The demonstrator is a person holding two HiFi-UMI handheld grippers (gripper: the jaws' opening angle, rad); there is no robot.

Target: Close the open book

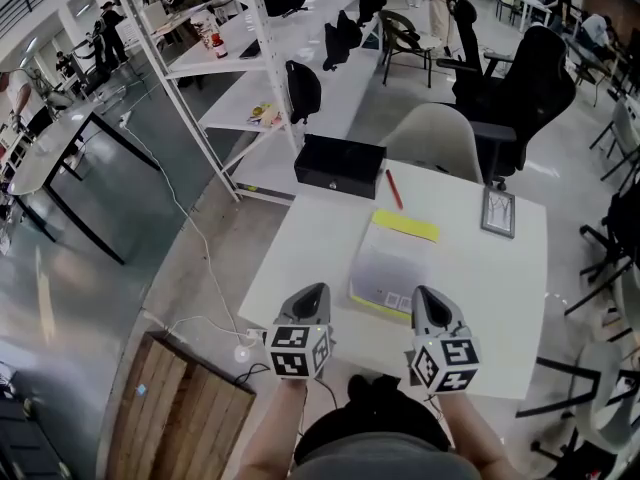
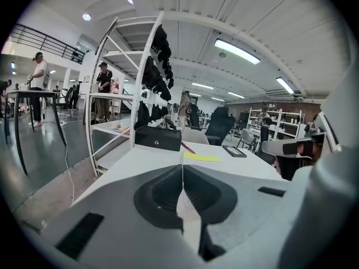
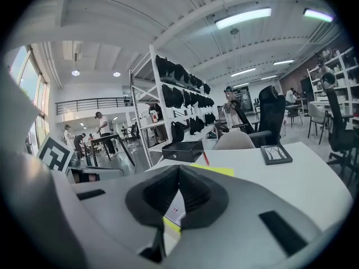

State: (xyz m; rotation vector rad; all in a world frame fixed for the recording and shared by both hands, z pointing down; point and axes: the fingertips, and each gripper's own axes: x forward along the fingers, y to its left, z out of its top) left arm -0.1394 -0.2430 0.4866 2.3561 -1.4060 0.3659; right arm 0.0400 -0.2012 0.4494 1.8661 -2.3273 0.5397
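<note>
The book lies flat on the white table, pale cover up, with a yellow strip at its far end and a yellow edge along its near side. My left gripper hovers at the book's near left corner, jaws pressed together with nothing in them. My right gripper sits at the near right corner, also shut and empty. In the left gripper view the shut left gripper points toward the yellow strip. In the right gripper view the right gripper is shut just above the book.
A black box, a red pen and a small framed picture lie at the table's far side. A white chair and a black office chair stand beyond. A wooden crate and a cable are on the floor, left.
</note>
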